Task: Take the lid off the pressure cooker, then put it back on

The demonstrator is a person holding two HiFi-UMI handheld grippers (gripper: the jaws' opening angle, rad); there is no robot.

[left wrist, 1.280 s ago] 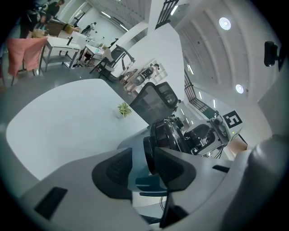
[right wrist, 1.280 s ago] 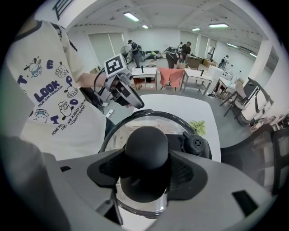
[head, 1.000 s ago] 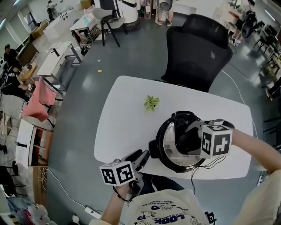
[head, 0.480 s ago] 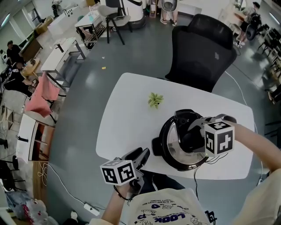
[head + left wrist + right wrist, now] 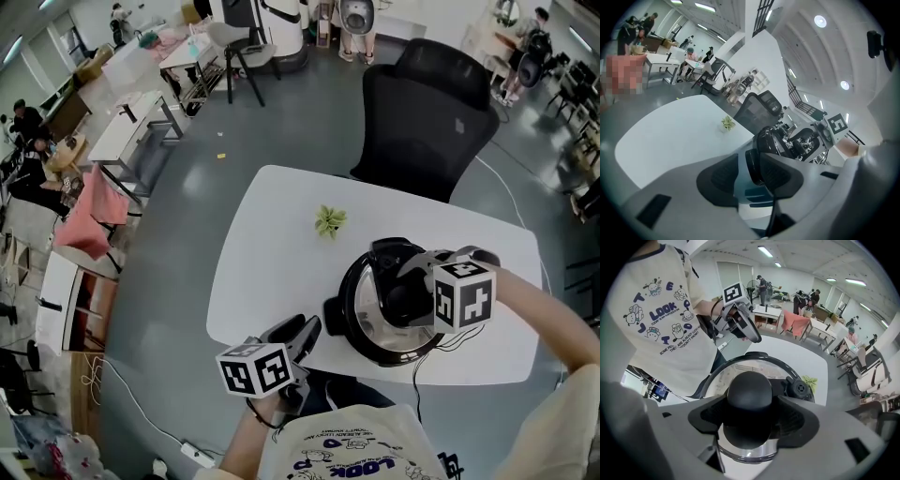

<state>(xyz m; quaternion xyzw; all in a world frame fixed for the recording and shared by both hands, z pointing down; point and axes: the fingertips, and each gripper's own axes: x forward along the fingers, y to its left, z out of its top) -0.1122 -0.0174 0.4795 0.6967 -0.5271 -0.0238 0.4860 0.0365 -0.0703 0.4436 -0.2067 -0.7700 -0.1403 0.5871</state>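
A black pressure cooker stands on the white table, its glass lid seated on it. My right gripper points down over the lid's black knob. Its jaws are opening, and the knob sits between the pads with no firm squeeze showing. My left gripper lies low at the table's near edge, open. Its fingertips flank the cooker's black side handle, with a gap showing on the left side. From the left gripper view, the right gripper shows on top of the cooker.
A small green plant sits on the table beyond the cooker. A black office chair stands at the far side. The cooker's cord hangs off the near right edge. A black valve rises beside the knob.
Both grippers keep their places at the cooker. The right gripper's marker cube has rolled slightly. The lid stays seated.
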